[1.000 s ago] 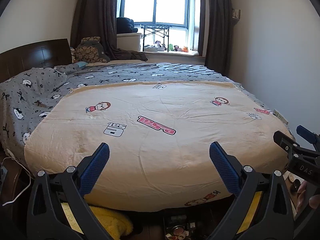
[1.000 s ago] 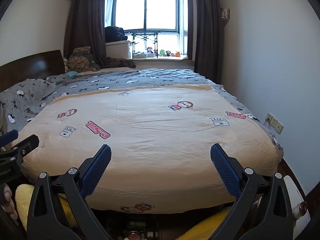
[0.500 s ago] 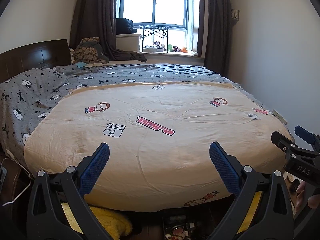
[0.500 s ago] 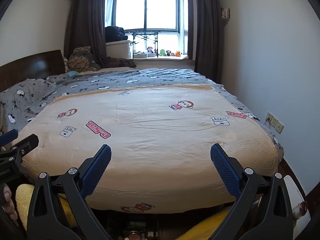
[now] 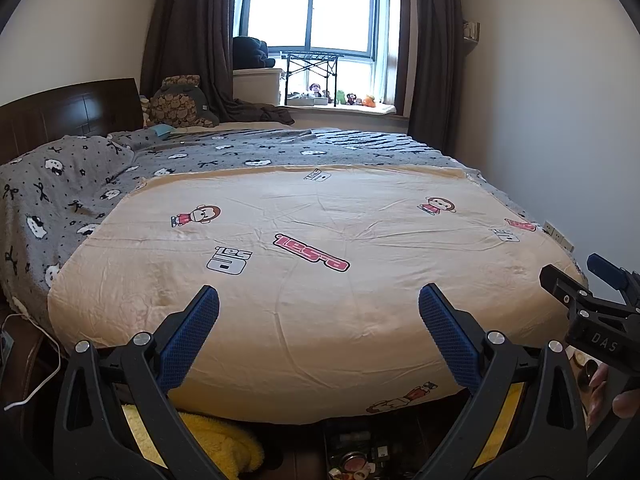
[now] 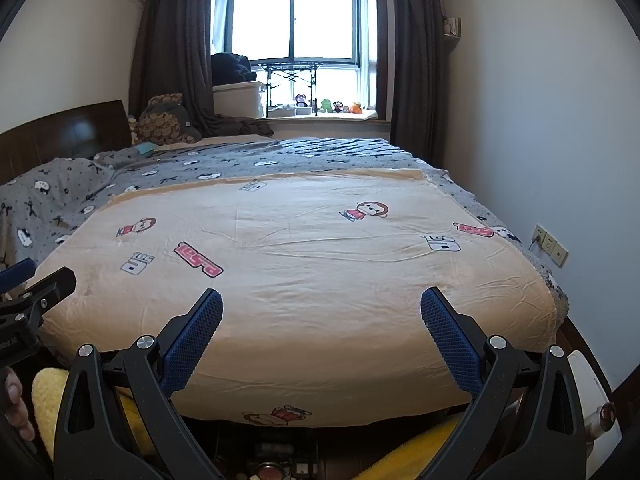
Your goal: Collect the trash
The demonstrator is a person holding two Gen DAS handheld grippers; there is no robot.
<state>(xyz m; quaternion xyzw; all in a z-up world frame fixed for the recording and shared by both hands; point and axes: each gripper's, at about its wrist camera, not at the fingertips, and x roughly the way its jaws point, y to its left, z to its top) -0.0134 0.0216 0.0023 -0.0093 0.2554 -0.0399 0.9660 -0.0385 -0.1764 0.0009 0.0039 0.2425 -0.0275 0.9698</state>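
Note:
My left gripper [image 5: 319,308] is open and empty, held at the foot of a bed with a beige cartoon-print sheet [image 5: 312,240]. My right gripper [image 6: 321,312] is open and empty at the same edge, to the right; it shows in the left wrist view [image 5: 584,292]. The left gripper shows at the left edge of the right wrist view [image 6: 32,292]. No loose trash shows on the sheet. Small items lie on the floor under the bed's edge [image 5: 352,460], too dark to identify.
A grey patterned blanket [image 5: 80,184] covers the far and left part of the bed. A dark headboard [image 5: 68,112] stands left. A yellow fluffy cloth [image 5: 216,440] lies below the bed edge. The white wall [image 6: 560,120] with sockets [image 6: 552,244] runs along the right.

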